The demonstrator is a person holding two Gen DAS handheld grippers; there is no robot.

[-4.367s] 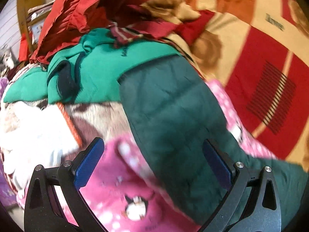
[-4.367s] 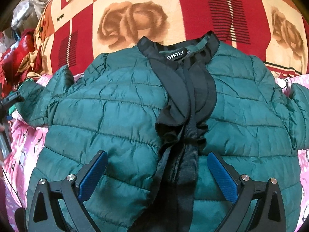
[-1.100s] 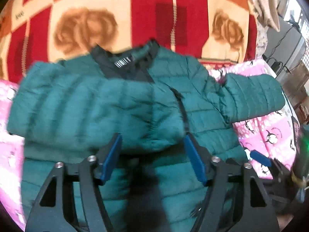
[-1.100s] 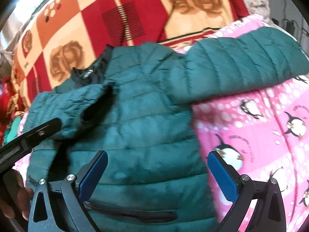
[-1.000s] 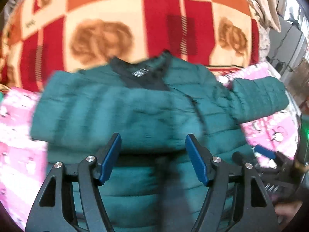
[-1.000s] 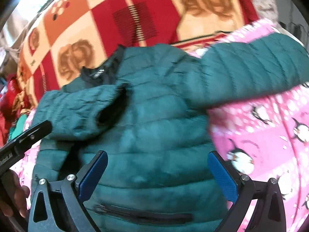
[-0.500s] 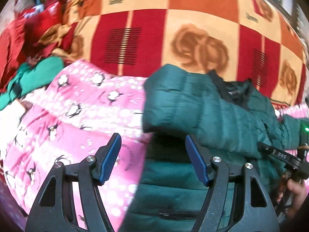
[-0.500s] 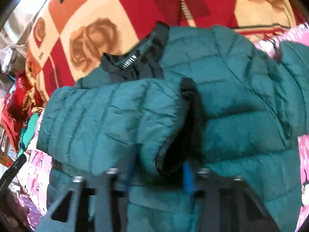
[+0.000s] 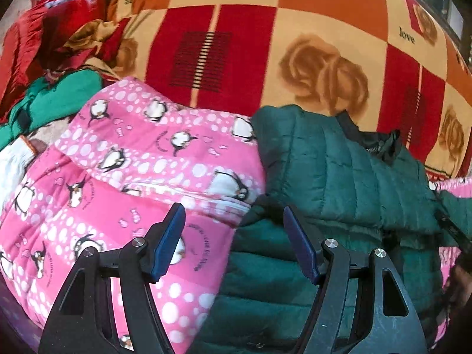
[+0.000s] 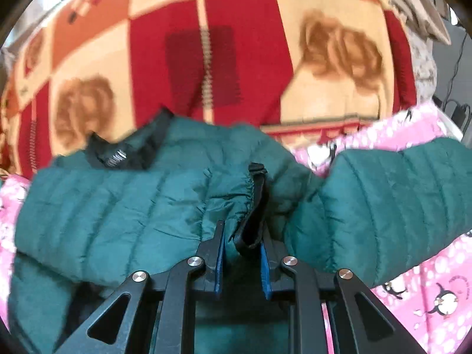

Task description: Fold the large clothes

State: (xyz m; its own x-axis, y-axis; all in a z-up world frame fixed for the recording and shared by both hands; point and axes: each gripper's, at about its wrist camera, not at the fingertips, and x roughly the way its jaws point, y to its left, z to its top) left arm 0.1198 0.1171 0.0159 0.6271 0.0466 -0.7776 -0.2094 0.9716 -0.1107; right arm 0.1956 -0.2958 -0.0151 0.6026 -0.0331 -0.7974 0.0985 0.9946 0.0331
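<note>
- Bedding is filling both views: a red, orange and cream rose-print blanket (image 9: 295,44) at the back, with a pink penguin-print quilt (image 9: 141,171) lying in front of it.
- On that quilt a dark green quilted puffer jacket (image 10: 124,206) is lying face up, its black collar (image 10: 129,150) pointing toward the blanket and its hem toward the cameras, so the long axis is running away from both grippers.
- One sleeve is lying folded across the chest, and its black-edged cuff (image 10: 253,206) is sitting at the jacket's middle.
- Clamping on that cuff is the right gripper (image 10: 242,265), its blue pads drawn close with bunched green fabric and black trim between them.
- Just to the right of it the other sleeve (image 10: 392,203) is lying spread outward over the pink quilt, apparently not yet folded in.
- That spread sleeve looks the likelier next target, and the right gripper is clearly the nearer to it.
- Hovering wide apart and holding nothing, the left gripper (image 9: 236,242) is straddling the jacket's left edge, one finger over the quilt and the other over green fabric.
- Farther left in the left wrist view, a heap of red clothing (image 9: 41,35) and a bright green garment (image 9: 56,94) are lying well apart from the jacket.
</note>
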